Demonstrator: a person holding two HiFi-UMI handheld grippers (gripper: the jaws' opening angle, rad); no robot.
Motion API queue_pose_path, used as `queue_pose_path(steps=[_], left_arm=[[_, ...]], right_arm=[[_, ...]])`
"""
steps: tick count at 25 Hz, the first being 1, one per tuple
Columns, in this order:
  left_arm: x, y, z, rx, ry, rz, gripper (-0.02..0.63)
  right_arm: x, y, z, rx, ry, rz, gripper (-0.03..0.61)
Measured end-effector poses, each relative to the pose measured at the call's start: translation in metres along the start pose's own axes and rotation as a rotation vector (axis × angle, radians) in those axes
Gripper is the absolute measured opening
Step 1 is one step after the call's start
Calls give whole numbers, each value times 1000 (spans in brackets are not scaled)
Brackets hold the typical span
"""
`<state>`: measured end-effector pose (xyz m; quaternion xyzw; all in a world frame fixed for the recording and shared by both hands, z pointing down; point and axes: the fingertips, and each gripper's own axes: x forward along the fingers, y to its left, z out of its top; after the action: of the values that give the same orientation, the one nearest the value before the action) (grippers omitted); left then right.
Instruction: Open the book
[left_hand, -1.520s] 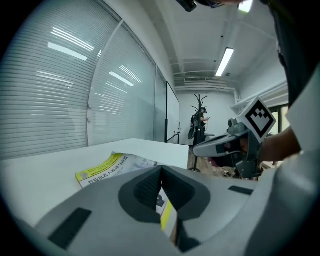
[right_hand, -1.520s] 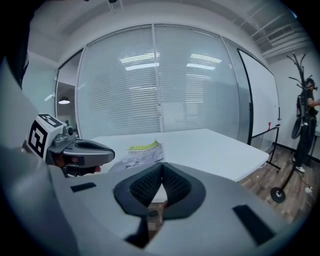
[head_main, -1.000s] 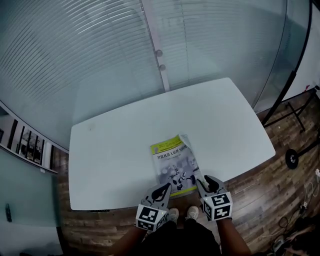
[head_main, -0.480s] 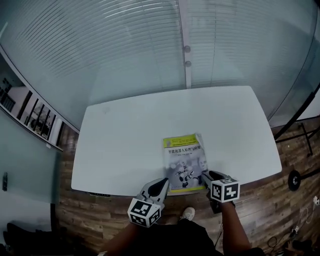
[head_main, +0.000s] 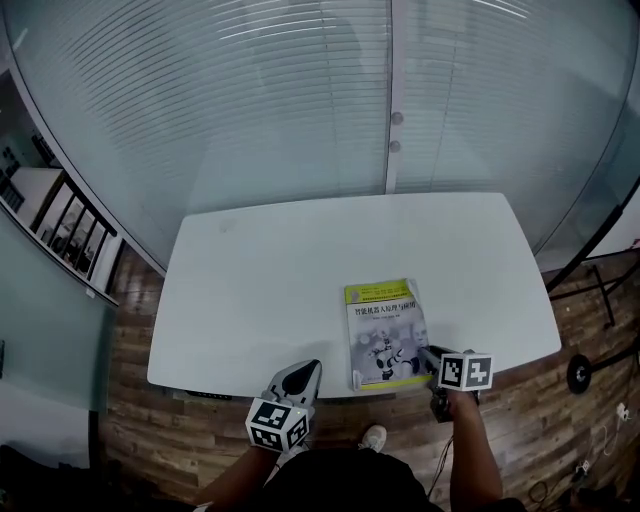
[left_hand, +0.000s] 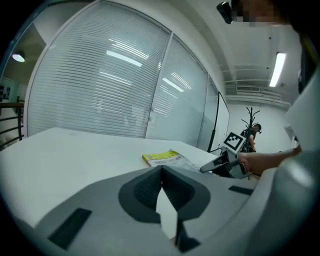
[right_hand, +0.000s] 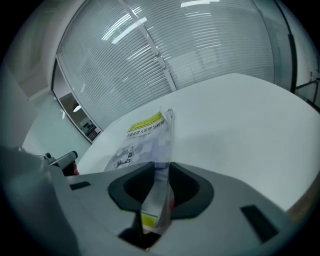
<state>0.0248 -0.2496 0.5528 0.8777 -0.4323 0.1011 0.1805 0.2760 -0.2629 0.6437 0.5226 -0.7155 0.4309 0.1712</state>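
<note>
A book (head_main: 383, 325) with a yellow-and-grey cover lies shut near the front edge of the white table (head_main: 260, 285). My right gripper (head_main: 429, 353) is at the book's near right corner. In the right gripper view its jaws (right_hand: 161, 167) are closing, with the lifted edge of the cover (right_hand: 162, 150) pinched upright between them; the rest of the book (right_hand: 142, 131) lies flat beyond. My left gripper (head_main: 304, 370) hovers left of the book, apart from it, at the table's front edge. Its jaws (left_hand: 161, 169) are shut on nothing. The left gripper view also shows the book (left_hand: 164, 159) and the right gripper (left_hand: 216, 165).
A glass wall with blinds (head_main: 300, 100) runs behind the table. Wooden floor (head_main: 560, 420) surrounds it. A shelf (head_main: 60, 235) stands at the left and a black stand's base (head_main: 580, 372) at the right. The person's shoe (head_main: 375, 437) shows under the table edge.
My left gripper has drawn away to the left from the book's near edge. My right gripper has come down onto the book's near right corner, and the cover edge now sits in its jaws.
</note>
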Motion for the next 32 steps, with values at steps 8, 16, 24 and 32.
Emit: queue_pose_path(steps=[8, 16, 24, 32], left_arm=[[-14, 15, -11, 0, 25, 22, 11], [-21, 19, -15, -26, 14, 22, 11], [-33, 26, -15, -34, 3, 11, 11], [-43, 38, -12, -29, -11, -3, 11]], right_arm=[[-18, 10, 13, -163, -109, -190, 46], [-28, 26, 22, -313, -158, -286, 37], [-36, 58, 31, -494, -186, -398, 32], [-36, 92, 36, -571, -231, -451, 29]])
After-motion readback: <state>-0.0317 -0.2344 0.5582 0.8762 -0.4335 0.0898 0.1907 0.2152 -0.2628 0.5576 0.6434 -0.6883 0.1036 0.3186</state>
